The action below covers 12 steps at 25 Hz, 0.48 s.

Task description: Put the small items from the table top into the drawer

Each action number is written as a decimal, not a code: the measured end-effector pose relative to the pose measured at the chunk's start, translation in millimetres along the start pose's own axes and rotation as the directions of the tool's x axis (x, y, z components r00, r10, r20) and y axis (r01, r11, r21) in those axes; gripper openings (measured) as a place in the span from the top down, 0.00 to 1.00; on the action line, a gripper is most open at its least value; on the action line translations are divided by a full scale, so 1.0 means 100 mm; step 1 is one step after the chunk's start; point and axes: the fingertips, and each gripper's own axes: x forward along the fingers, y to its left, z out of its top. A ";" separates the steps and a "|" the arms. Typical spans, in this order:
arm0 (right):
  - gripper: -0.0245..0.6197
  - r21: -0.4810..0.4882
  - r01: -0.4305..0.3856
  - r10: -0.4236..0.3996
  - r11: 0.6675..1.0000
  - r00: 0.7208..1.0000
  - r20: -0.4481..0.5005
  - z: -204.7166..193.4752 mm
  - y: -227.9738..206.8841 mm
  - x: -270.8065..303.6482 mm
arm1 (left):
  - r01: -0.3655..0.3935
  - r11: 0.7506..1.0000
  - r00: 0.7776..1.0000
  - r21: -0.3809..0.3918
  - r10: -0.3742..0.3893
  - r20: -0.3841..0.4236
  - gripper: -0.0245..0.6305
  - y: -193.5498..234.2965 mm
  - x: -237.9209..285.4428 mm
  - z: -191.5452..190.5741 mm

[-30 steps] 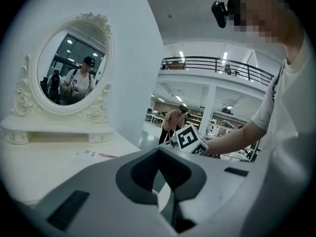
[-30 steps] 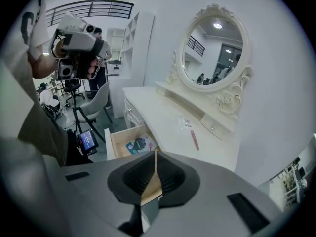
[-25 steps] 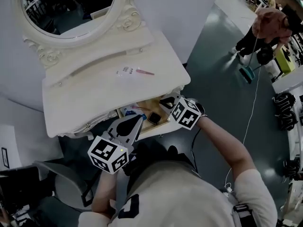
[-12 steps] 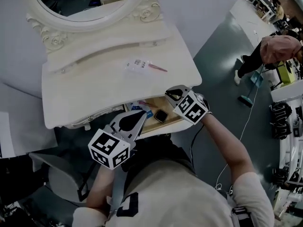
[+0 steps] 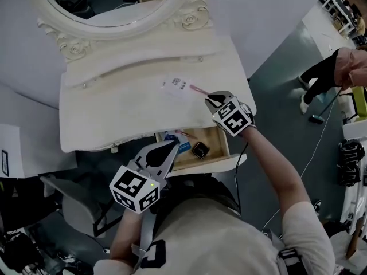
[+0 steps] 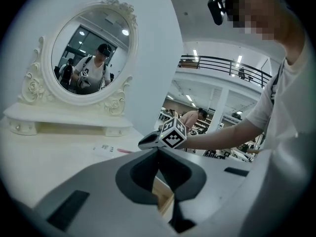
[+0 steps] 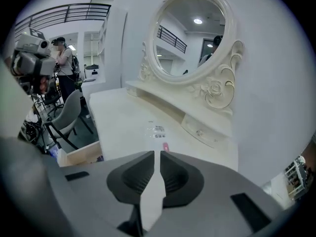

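Note:
On the white dressing table [image 5: 114, 110] lie a clear printed packet [image 5: 175, 85] and a thin pink stick [image 5: 198, 89]; the right gripper view shows the packet [image 7: 157, 130] and the stick [image 7: 165, 146] too. My right gripper [image 5: 213, 99] is shut and empty, its tips just right of the stick. Below the table's front edge the wooden drawer [image 5: 213, 135] stands open, with a smartwatch [image 5: 200, 149] and a blue packet [image 5: 176, 137] in it. My left gripper [image 5: 170, 146] is shut and empty at the drawer's front left.
An oval mirror [image 5: 114, 4] in a carved frame stands on a raised shelf at the table's back. A grey chair [image 5: 69, 211] is at the lower left. A person [image 5: 344, 67] stands on the floor at the far right.
My right gripper has moved from over the open drawer up onto the table top, next to the pink stick. The left gripper has shifted a little by the drawer's front.

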 end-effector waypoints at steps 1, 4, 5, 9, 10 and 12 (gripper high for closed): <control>0.91 -0.006 0.010 -0.010 1.000 1.000 0.003 -0.01 -0.07 0.05 | -0.004 1.000 1.000 -0.002 0.004 -0.007 0.88 -0.01 0.04 0.00; 0.91 -0.005 0.013 -0.013 1.000 1.000 0.013 -0.03 -0.21 0.19 | -0.011 1.000 1.000 -0.015 0.011 -0.025 0.88 -0.05 0.14 -0.03; 0.87 0.000 -0.003 0.003 1.000 1.000 0.005 -0.04 -0.23 0.26 | -0.014 1.000 0.999 -0.019 0.014 -0.032 0.88 -0.06 0.17 -0.04; 0.65 0.009 -0.057 0.058 0.998 0.996 -0.067 -0.15 -0.29 0.47 | -0.020 1.000 0.998 -0.022 0.018 -0.067 0.88 -0.09 0.28 -0.07; 0.65 0.017 -0.055 0.056 0.998 0.996 -0.062 -0.15 -0.32 0.52 | -0.017 1.000 0.997 -0.021 0.016 -0.070 0.88 -0.09 0.30 -0.06; 0.65 0.046 -0.055 0.058 0.997 0.997 -0.054 -0.17 -0.37 0.62 | -0.011 1.000 0.997 -0.019 0.009 -0.073 0.88 -0.10 0.35 -0.07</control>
